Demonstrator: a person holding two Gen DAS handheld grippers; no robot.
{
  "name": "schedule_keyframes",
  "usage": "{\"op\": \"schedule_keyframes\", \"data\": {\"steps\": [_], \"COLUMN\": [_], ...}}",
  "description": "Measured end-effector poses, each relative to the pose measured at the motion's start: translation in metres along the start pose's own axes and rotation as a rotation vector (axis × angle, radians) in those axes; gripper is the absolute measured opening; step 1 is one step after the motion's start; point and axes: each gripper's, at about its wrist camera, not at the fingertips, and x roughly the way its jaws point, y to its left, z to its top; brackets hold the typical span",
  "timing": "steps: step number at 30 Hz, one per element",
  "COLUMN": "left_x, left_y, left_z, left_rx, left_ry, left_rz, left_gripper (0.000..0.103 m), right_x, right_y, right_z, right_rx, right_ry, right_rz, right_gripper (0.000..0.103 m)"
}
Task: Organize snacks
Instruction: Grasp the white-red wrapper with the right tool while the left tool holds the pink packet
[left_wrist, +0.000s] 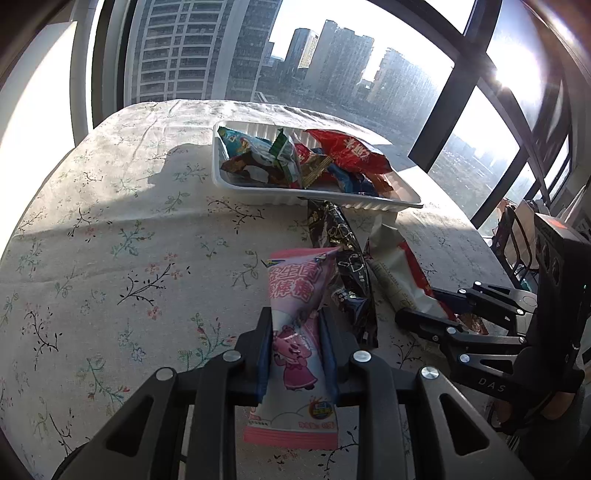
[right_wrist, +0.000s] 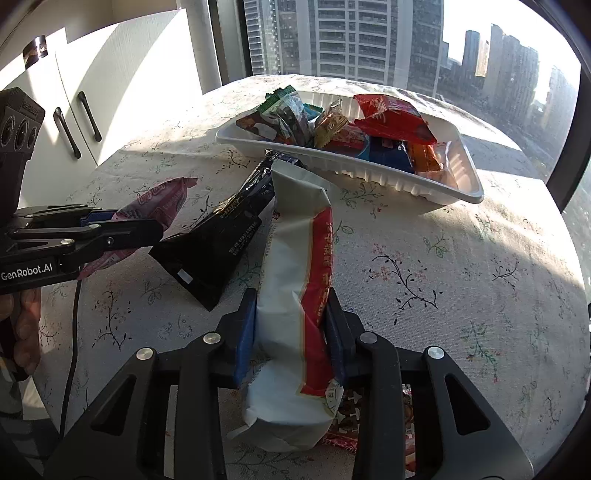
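Our left claw pinches the pink candy packet; our right claw clamps the white-and-red packet beside the tray.

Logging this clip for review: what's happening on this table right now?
A person is sorting snacks with two handheld grippers. The left gripper is clamped on a pink packet; the right gripper is closed on a white-and-red packet. A black packet lies between them on the floral tablecloth. The white tray beyond already holds several snacks.
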Motion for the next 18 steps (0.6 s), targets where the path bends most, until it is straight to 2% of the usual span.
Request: {"op": "schedule_keyframes", "data": {"steps": [9,18], "left_x": [-0.008,-0.009], "left_y": [-0.002,-0.001], "left_z": [0.004,0.009], "left_rx": [0.0,-0.009], "left_ry": [-0.022,-0.029], "left_rz": [-0.013,-0.023], "left_gripper": [0.025,0.025], "right_x": [-0.028,-0.038], "right_y": [-0.015,-0.031], "right_z": [-0.001,-0.007], "right_rx": [0.087,0.14], "right_ry": [-0.081,-0.106], "right_rz": [0.091,0.099], "right_gripper": [0.032,0.032]}}
